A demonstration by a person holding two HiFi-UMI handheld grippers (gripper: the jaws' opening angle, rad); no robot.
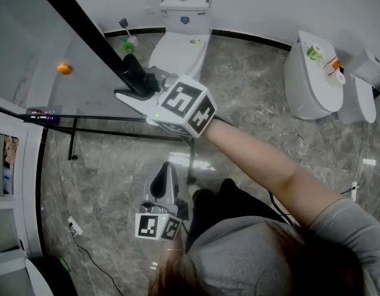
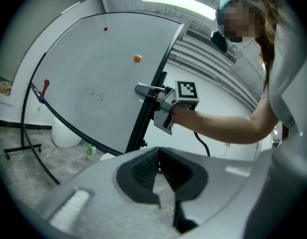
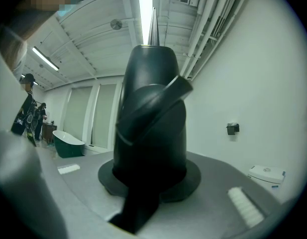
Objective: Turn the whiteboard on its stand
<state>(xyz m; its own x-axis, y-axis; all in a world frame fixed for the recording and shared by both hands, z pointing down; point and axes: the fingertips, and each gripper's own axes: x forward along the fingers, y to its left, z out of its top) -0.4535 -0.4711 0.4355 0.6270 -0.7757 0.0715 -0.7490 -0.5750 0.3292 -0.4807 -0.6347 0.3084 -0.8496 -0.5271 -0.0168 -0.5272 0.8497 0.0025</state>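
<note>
The whiteboard (image 1: 60, 42) hangs tilted on its stand, with its writing face and an orange magnet (image 1: 64, 68) turned toward the person. The right gripper (image 1: 135, 80) is clamped on the board's black frame edge (image 1: 85, 24), and the right gripper view shows its jaws closed round that bar. Holding the outer edge, far from the pivot, probably gives the best leverage for swinging the panel.

The left gripper (image 1: 166, 168) is held low by the person's body. Its jaws are together with nothing between them, and it is well apart from the board. It seems to be kept out of the sweep, ready to steady the frame if needed.

The stand's floor bars (image 1: 116, 131) run along the floor under the board's near edge and mark where feet and grippers should keep off. A toilet (image 1: 179, 39) stands at the wall just beyond the gripped edge, so room to swing that way looks tight. A second toilet (image 1: 310, 79) stands well apart toward the right wall. The marble floor (image 1: 251, 103) between them and on the person's side is open. That looks like the freer side for the edge to travel.
</note>
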